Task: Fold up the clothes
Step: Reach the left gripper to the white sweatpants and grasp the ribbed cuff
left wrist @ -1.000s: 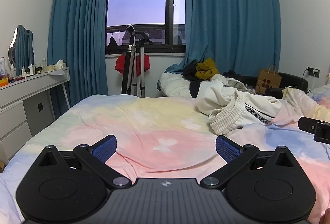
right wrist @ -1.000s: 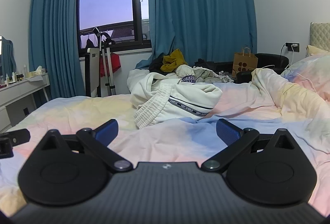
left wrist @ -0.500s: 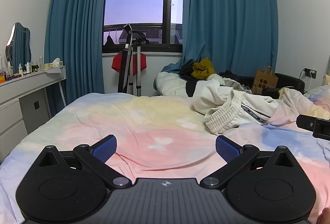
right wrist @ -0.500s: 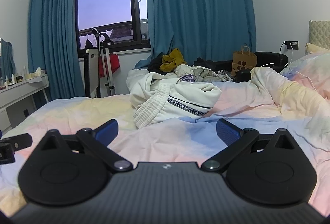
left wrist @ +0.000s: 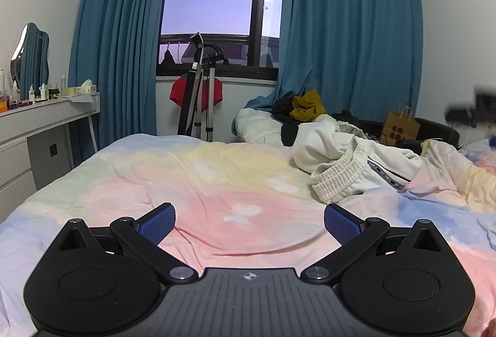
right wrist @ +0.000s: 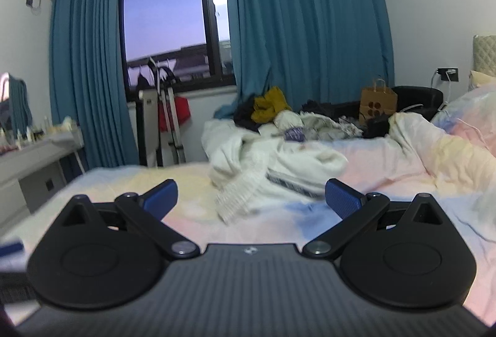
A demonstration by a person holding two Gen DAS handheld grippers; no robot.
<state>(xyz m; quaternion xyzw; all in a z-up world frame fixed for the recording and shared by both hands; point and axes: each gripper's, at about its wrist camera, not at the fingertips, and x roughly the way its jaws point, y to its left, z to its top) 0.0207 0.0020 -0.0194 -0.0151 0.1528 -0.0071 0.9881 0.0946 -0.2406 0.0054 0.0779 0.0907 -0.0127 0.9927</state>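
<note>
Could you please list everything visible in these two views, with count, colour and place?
bed: one, pastel cover, foreground
white garment: one, cream with a ribbed hem, crumpled on the bed's right side
clothes pile: one, mustard and dark pieces, past the bed under the curtain
curtains: two, blue, flanking the window
window: one, dark frame, back wall
stand: one, black and silver with red cloth behind it, below the window
dresser: one, white, left wall, small bottles on top
mirror: one, wavy edge, on the dresser
paper bag: one, brown, far right
left tool: one, black with blue pads, open, above the bed
right tool: one, same colours, open, toward the garment
</note>
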